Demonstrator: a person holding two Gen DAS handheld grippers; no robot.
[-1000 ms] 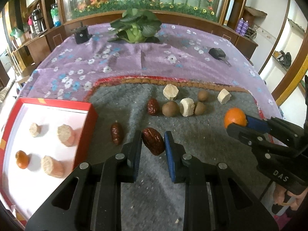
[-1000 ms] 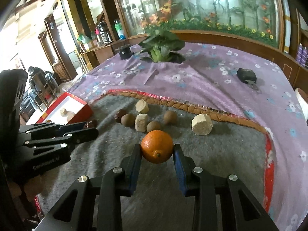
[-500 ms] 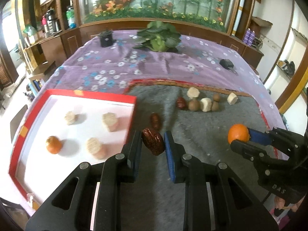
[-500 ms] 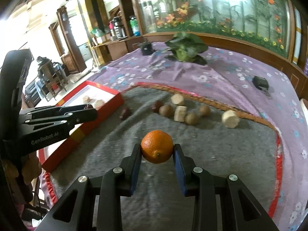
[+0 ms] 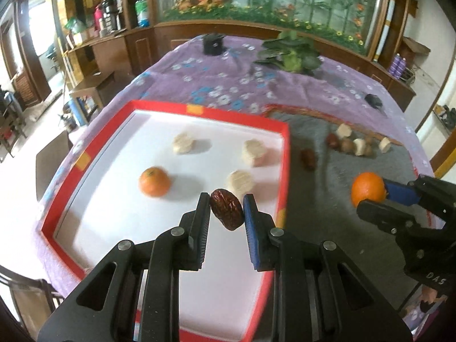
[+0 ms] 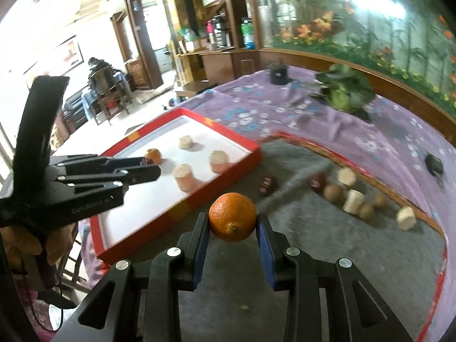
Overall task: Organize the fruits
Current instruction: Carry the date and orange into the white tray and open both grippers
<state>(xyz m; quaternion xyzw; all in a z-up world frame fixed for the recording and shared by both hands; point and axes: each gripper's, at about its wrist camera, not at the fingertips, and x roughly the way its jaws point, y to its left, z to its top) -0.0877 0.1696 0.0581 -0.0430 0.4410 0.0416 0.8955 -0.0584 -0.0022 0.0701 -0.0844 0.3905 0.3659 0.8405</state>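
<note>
Over the red tray (image 5: 159,107), the left hand-held gripper (image 5: 226,213) clamps a date (image 5: 227,213); the right hand-held gripper (image 6: 232,225) grips an orange (image 6: 232,221).

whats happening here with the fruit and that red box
A person is sorting fruit with handheld tongs. The left tongs grip a red date above the red tray, which holds one orange and three pale chunks. The right tongs grip another orange over the grey mat, where more dates, pale chunks and small brown fruits lie.
</note>
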